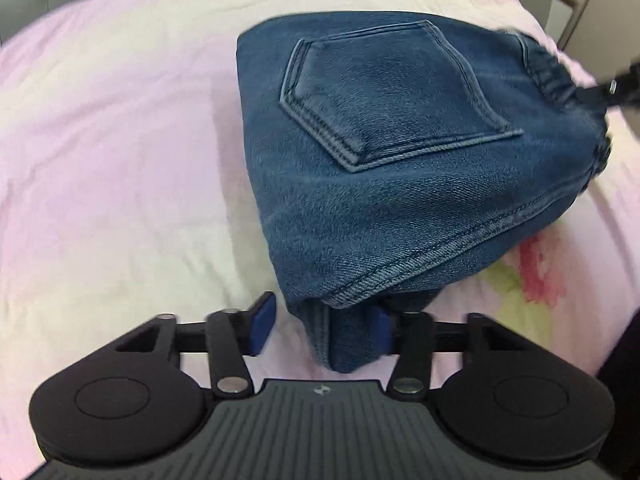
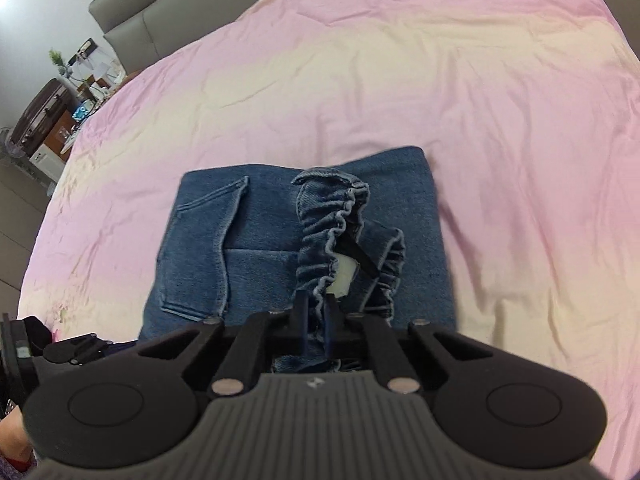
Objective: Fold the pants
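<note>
Because the folded pants on the pink bed seem ready for lifting or another fold, the right tongs are clamped on the gathered waistband while the left tongs stand apart around a near corner.

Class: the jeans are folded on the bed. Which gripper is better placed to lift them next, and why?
Right. The right gripper is shut on the jeans' waistband; the left gripper's pads have not yet clamped their corner.
</note>
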Demonstrator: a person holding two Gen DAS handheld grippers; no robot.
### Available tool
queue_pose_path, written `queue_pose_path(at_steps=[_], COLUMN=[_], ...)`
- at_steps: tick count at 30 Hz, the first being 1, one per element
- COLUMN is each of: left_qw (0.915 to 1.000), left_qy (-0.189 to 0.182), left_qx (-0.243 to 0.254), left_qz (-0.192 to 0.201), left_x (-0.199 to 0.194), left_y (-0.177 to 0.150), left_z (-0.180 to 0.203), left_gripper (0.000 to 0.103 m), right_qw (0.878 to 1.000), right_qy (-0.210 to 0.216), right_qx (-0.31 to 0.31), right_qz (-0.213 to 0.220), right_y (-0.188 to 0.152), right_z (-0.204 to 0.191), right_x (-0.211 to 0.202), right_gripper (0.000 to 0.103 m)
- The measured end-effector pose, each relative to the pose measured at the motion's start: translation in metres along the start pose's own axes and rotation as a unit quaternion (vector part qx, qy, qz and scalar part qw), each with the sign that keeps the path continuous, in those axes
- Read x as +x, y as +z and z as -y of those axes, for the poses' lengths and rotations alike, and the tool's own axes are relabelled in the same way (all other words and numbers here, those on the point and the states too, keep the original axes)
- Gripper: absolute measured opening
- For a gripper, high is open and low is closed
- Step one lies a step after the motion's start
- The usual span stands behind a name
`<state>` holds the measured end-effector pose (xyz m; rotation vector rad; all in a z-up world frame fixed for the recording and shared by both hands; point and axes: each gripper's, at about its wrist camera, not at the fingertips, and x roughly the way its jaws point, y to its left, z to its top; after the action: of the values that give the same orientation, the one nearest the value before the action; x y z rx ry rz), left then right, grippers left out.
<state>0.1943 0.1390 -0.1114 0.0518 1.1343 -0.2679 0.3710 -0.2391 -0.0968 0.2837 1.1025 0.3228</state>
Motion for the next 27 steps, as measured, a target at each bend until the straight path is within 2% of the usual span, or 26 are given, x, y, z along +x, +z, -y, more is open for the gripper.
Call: queue_pose_path(at_steps=[1,6,11,15,16,17,19,21,22,23,27], left_qw=[1.0,0.9988,0.9976,0.9956,0.9956,0.9965,0.9991,0.9998,0.9999,0.9997,0.9975], left_qy=[0.008,0.024,0.026,0.035,0.039,0.035,0.008,-0.004,0.0,0.005,0.001], left_qx=[0.003,0.011,0.022,0.036,0.04,0.038,0.014,-0.01,-0.017,-0.023,-0.063], left_qz=[-0.004,-0.04,-0.06,-0.079,-0.075,-0.065,-0.04,-0.014,-0.003,0.006,0.033], left_x=[-0.001,0.0,-0.002,-0.018,-0.026,-0.034,-0.051,-0.063,-0.064,-0.063,-0.052], left_y=[0.0,-0.002,-0.005,0.001,0.002,0.003,0.009,0.019,0.026,0.031,0.053], left_z=[-0.001,-0.015,-0.021,-0.023,-0.026,-0.03,-0.039,-0.045,-0.045,-0.047,-0.04], left_gripper=[0.031,0.017,0.015,0.015,0.016,0.017,0.018,0.022,0.024,0.025,0.028], right_qw=[1.0,1.0,0.999,0.997,0.997,0.996,0.997,0.996,0.995,0.994,0.987], right_qy=[-0.005,-0.025,-0.027,0.01,0.017,0.02,0.022,0.032,0.039,0.047,0.073], right_qx=[0.003,0.005,0.013,0.062,0.073,0.078,0.078,0.082,0.091,0.102,0.144], right_qz=[0.0,-0.012,-0.031,-0.035,-0.033,-0.03,-0.021,-0.012,-0.011,-0.012,-0.017], right_y=[-0.002,-0.006,-0.011,-0.003,0.0,0.003,0.008,0.014,0.017,0.02,0.028], right_z=[0.005,0.011,0.018,0.033,0.036,0.037,0.038,0.041,0.044,0.047,0.054], right_x=[0.006,0.033,0.047,0.041,0.037,0.03,0.021,0.017,0.018,0.021,0.04], right_gripper=[0.001,0.001,0.001,0.007,0.012,0.028,0.042,0.05,0.057,0.061,0.061])
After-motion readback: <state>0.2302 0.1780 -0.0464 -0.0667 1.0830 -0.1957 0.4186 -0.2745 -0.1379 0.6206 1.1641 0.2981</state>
